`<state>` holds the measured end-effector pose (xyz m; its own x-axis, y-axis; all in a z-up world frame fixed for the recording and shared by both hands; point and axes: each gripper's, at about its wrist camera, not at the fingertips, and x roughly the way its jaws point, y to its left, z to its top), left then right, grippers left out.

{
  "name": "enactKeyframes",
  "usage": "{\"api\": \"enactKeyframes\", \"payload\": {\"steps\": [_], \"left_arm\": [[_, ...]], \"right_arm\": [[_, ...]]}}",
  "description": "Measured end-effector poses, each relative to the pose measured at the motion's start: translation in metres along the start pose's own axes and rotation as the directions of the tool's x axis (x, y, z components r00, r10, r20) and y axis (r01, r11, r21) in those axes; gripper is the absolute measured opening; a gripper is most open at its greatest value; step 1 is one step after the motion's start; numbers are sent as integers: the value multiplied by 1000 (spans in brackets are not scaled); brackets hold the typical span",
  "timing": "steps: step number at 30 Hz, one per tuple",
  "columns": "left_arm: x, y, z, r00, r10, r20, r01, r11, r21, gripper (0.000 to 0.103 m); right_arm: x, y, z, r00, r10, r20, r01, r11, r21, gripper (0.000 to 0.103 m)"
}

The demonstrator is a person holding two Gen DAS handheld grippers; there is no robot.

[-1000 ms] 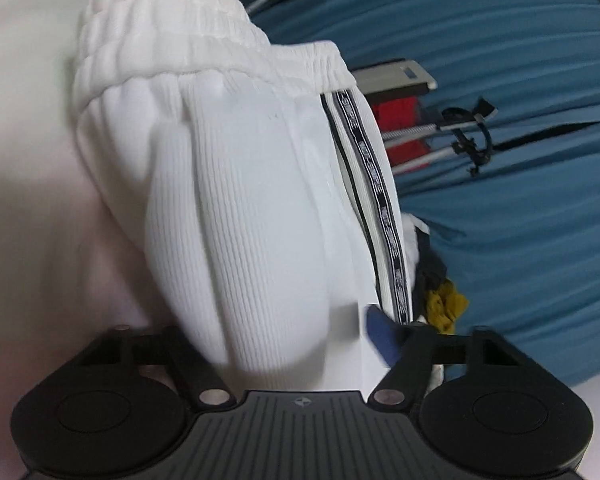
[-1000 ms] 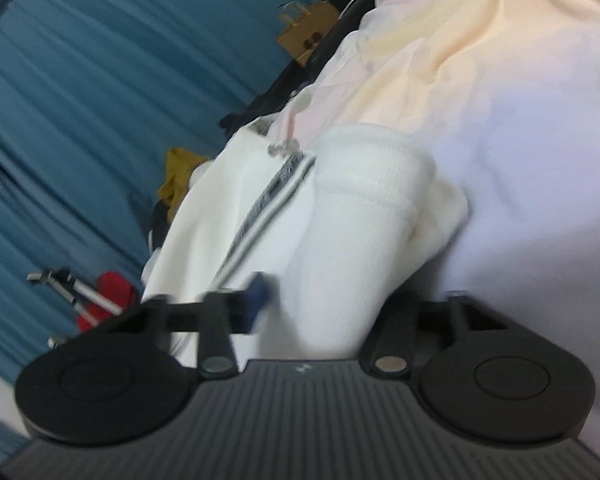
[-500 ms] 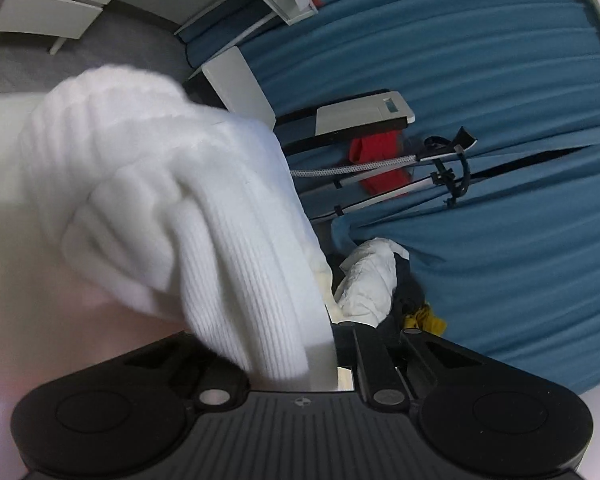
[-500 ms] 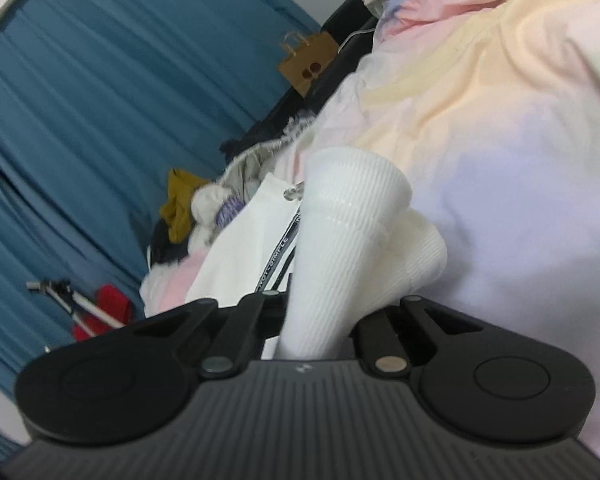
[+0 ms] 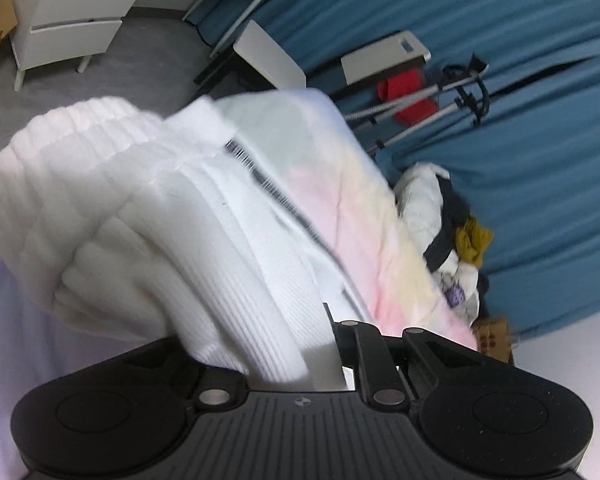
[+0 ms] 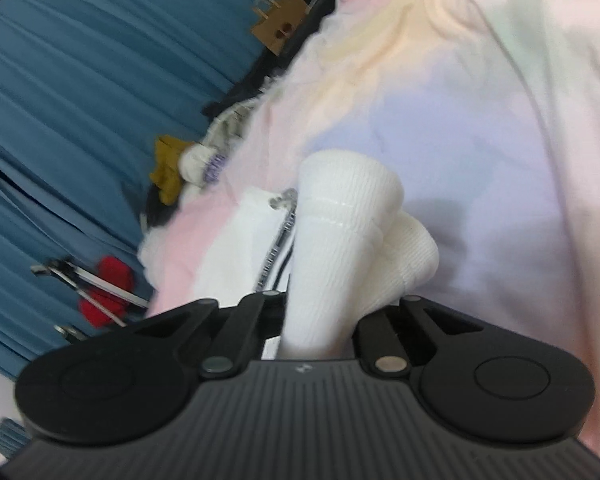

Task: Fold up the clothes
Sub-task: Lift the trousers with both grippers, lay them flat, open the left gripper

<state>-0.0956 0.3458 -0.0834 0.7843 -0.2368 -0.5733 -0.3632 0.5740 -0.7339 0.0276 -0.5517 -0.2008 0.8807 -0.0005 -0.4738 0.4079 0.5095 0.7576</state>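
White ribbed trousers (image 5: 172,232) with a black-and-white side stripe lie bunched over a pastel bedsheet (image 5: 364,240). My left gripper (image 5: 284,352) is shut on a thick fold near the elastic waistband, which bulges to the left of the view. In the right wrist view my right gripper (image 6: 320,320) is shut on a ribbed leg cuff of the same trousers (image 6: 332,240), which stands up between the fingers; the striped panel and a metal zip pull lie just left of it. Cloth hides both grippers' fingertips.
A heap of other clothes (image 5: 452,240), white, dark and mustard, sits at the bed's far edge. Blue curtains (image 5: 520,140), a tripod with a red cloth (image 5: 412,92), a brown paper bag (image 6: 278,26) and white drawers (image 5: 72,28) stand around the bed.
Both grippers went from open around the trousers to shut on them. The left has lifted and swung its fold, so the room and bed edge now show; the right has drawn its cuff back.
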Motion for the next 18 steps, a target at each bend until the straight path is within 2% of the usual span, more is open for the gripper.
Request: {"api": "enactKeyframes", "payload": {"steps": [2, 6, 9, 11, 15, 17, 18], "left_arm": [[-11, 8, -15, 1000, 22, -10, -22, 1000, 18, 18], [-22, 2, -25, 998, 63, 2, -63, 995, 74, 40], [-31, -3, -33, 996, 93, 12, -93, 989, 117, 47], [-45, -12, -38, 993, 117, 21, -119, 978, 173, 55], [-81, -32, -57, 988, 141, 55, -151, 939, 310, 68], [-92, -51, -70, 991, 108, 79, -131, 901, 413, 76], [-96, -62, -78, 993, 68, 92, -105, 870, 481, 80]], "right_arm": [[4, -10, -4, 1000, -2, -10, 2, 1000, 14, 9], [5, -10, -6, 1000, 6, 2, -6, 1000, -12, 10], [5, -10, -5, 1000, 15, 5, -15, 1000, -14, 10], [6, -11, -3, 1000, 21, 4, -21, 1000, -10, 10], [7, -10, -1, 1000, 24, 7, -23, 1000, -16, 10], [7, -7, -1, 1000, 20, 13, -20, 999, -27, 10], [7, -5, -1, 1000, 17, 19, -16, 999, -39, 10]]}}
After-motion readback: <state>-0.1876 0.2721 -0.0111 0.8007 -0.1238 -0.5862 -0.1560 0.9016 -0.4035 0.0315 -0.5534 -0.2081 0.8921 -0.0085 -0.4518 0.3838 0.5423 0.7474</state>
